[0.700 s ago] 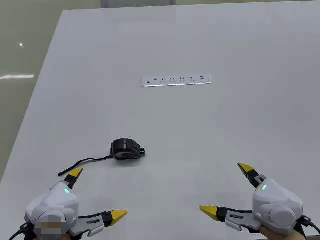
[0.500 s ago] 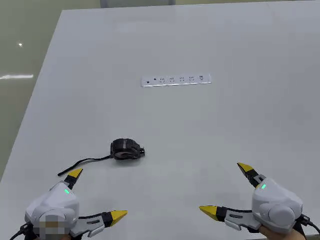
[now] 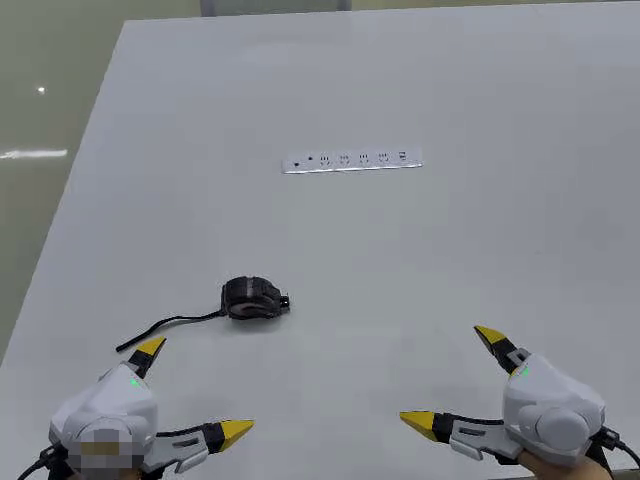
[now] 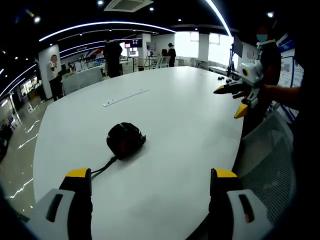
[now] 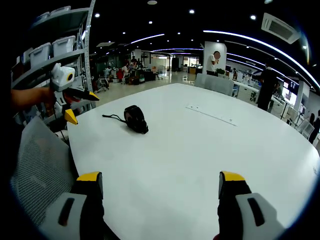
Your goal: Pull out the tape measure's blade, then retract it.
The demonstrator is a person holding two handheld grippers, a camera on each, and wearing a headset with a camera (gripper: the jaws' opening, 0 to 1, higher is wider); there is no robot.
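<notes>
A black tape measure (image 3: 253, 298) lies on the white table (image 3: 420, 250), its black wrist strap (image 3: 165, 326) trailing to the left. The left gripper view has the tape measure (image 4: 125, 139) ahead of the jaws, and the right gripper view has the tape measure (image 5: 135, 118) ahead and to the left. My left gripper (image 3: 193, 388) hovers open near the table's front edge, below and left of the case. My right gripper (image 3: 455, 380) is open at the front right, well apart from it. Nothing is between either pair of jaws.
A white power strip (image 3: 352, 160) lies flat across the middle of the table, beyond the tape measure. The table's left edge (image 3: 60, 220) drops to a shiny floor. People stand among desks far behind the table in both gripper views.
</notes>
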